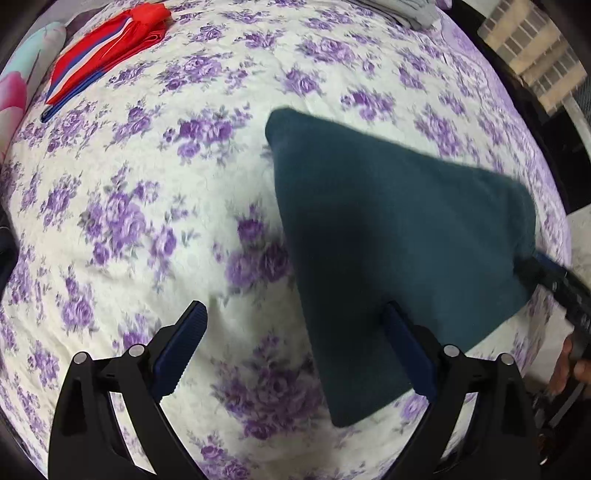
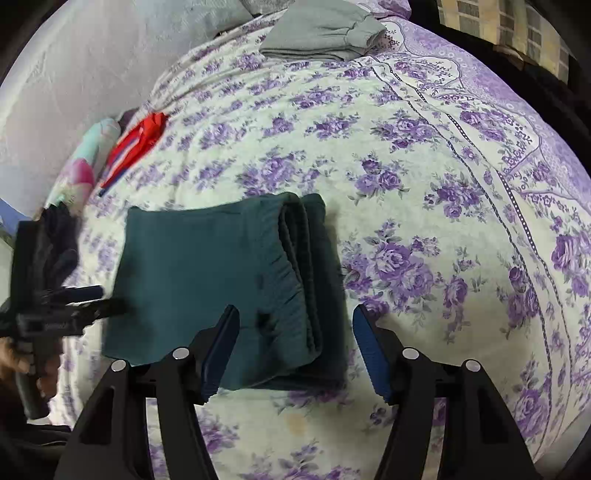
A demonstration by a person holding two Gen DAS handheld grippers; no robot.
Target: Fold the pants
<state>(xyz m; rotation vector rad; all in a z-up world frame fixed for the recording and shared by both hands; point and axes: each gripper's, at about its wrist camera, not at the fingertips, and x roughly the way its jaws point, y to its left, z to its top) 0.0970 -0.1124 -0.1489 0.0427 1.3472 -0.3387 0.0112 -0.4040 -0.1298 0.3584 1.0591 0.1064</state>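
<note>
Right wrist: red garment (image 2: 135, 147), grey clothes (image 2: 321, 35)

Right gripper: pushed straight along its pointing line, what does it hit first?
Most likely the folded teal pants: the right gripper, jaws open, points at their waistband edge, nothing visible between. Depth is unclear.
</note>
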